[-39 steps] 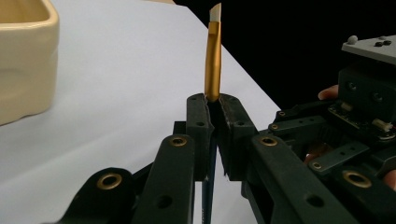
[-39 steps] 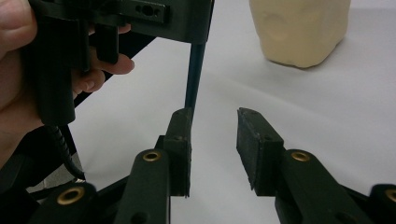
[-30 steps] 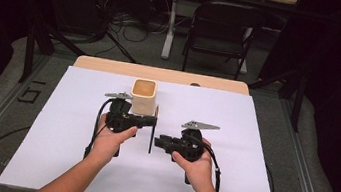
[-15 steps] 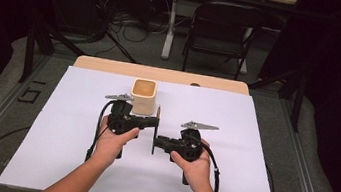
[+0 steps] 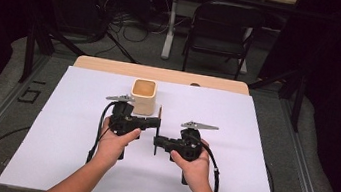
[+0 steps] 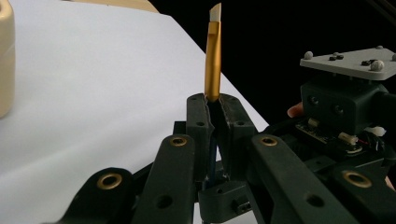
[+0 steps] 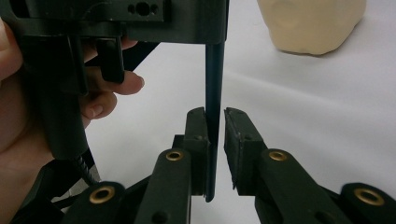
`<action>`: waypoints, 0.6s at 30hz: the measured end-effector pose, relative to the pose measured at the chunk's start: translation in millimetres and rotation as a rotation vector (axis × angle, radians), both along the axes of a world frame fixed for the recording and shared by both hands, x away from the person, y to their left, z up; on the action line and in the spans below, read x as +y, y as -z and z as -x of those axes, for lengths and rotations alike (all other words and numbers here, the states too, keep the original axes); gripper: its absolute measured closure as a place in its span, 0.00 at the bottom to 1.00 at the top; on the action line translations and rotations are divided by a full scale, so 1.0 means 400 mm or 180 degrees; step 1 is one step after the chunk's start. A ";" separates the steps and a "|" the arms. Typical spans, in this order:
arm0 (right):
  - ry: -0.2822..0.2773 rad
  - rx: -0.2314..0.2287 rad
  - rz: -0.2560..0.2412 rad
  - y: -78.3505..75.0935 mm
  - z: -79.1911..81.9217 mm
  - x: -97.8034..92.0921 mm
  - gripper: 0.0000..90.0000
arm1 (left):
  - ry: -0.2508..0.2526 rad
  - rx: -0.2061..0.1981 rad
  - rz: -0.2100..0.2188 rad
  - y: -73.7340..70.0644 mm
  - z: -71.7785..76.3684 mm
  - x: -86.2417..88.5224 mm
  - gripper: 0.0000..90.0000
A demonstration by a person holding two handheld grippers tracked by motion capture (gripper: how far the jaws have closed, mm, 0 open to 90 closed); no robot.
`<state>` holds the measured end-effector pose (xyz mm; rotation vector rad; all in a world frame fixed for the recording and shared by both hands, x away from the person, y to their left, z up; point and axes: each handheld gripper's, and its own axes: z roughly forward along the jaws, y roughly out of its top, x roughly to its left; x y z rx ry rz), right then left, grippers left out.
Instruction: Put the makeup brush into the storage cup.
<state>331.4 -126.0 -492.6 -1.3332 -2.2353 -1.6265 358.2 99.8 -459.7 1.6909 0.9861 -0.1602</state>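
The right gripper [image 5: 156, 143] has slid left since a second ago, its jaws now slightly parted around the dark lower end of the pen [image 7: 214, 84]. The left gripper [image 5: 159, 121], level and pointing right, stays clamped on the upright pen's gold barrel [image 6: 212, 65]. Beyond stands the cream cup [image 5: 143, 95] on the white table [image 5: 261, 154].

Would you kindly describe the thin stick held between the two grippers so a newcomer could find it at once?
Start at the white table sheet and find the cream cup near its far edge. Just right of the cup, the left gripper clamps an upright pen. Unlike the squat cup, it is slim, gold with a pale tip above and dark below, where the right gripper's jaws stand slightly apart around it.
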 end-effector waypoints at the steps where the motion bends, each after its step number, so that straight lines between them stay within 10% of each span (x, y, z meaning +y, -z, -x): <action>1: -0.0002 0.0001 0.0005 0.000 0.000 0.000 0.89 | 0.0002 -0.0004 -0.0002 0.000 0.000 -0.001 0.93; 18: -0.0018 0.0006 0.0022 0.001 0.000 -0.001 0.94 | 0.0050 0.0023 -0.0056 0.006 -0.005 -0.002 0.91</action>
